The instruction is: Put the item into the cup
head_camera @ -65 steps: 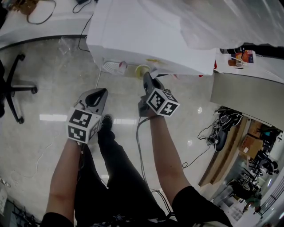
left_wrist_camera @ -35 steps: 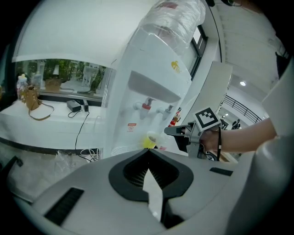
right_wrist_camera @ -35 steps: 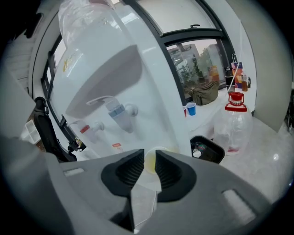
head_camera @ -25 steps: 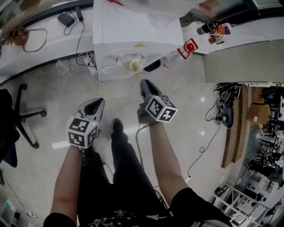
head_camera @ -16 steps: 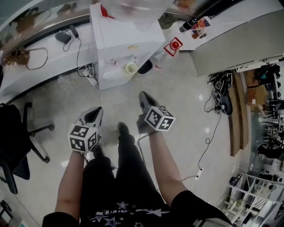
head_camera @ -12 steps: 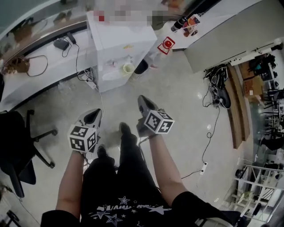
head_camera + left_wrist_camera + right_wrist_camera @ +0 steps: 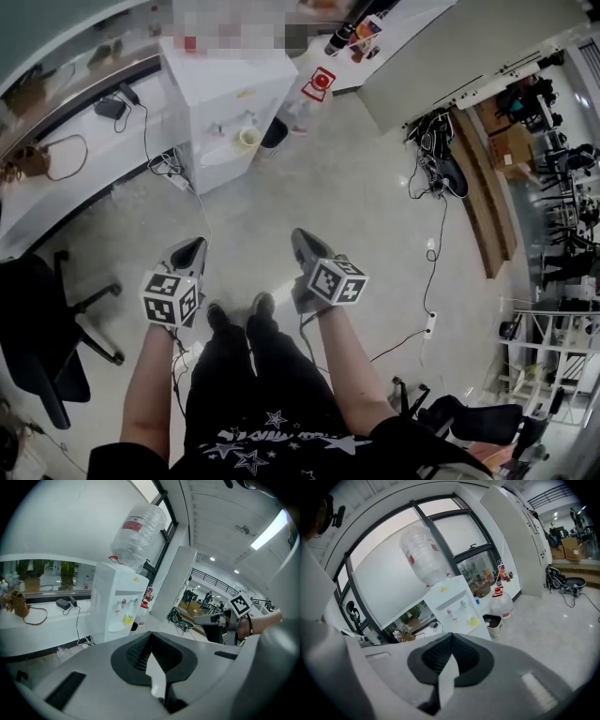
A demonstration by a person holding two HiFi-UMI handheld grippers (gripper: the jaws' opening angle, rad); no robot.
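Both tongs are pressed together at the tips, with nothing between them. The left tongs (image 7: 191,249) and the right tongs (image 7: 300,240) hang side by side above the floor (image 7: 356,187), which is pale, smooth and shiny. Their pads (image 7: 440,656) are black and ribbed, and the bodies are grey and rounded.

The cup (image 7: 473,619) is small, round and yellow. It stands in the recess of the water dispenser (image 7: 451,597), a white box-shaped cabinet, well apart from both tongs. A clear plastic bottle (image 7: 424,557) sits upside down on top of the dispenser. Beside it stand a small bin (image 7: 492,622), dark inside, and a clear jug (image 7: 502,603) with a red cap.

The inside of the cup is too small to see, and I cannot tell which thing is the item.
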